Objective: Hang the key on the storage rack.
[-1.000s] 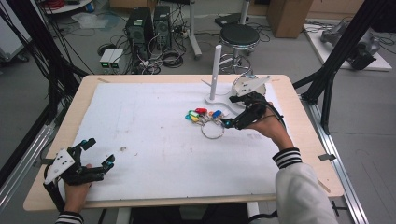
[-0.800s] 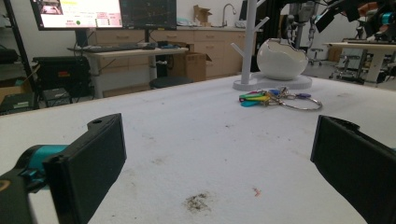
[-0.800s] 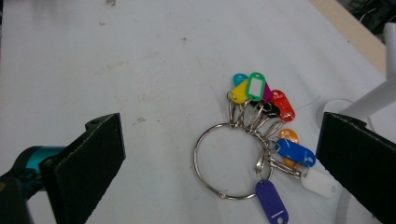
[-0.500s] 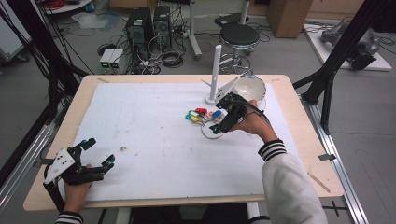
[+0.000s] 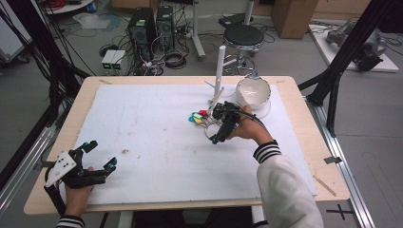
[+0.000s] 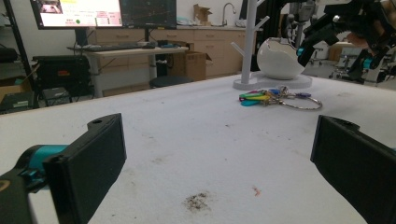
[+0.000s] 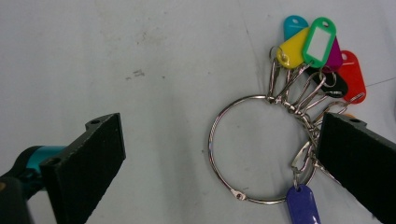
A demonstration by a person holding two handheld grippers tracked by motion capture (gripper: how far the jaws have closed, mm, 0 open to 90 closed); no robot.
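— Two grippers, but only one is at work. How far along does this look?

— Early, I'd judge. The right gripper (image 5: 219,127) hangs over the key ring (image 7: 259,149) with its jaws spread wide and nothing between them. The ring lies flat on the white table cover (image 5: 157,123), its coloured tags (image 7: 317,51) fanned out at one side, just in front of the white peg stand (image 5: 218,71) and the white bowl (image 5: 253,92).

— So nothing is picked up yet?

— No. The grasp is not yet made; one jaw sits over the ring's edge, the other well off it.

— And the left gripper (image 5: 97,159)?

— Jaws apart too, resting near the table's close left corner, well away from the keys.

— What's left?

— Closing on the ring and lifting it, probably toward the stand.
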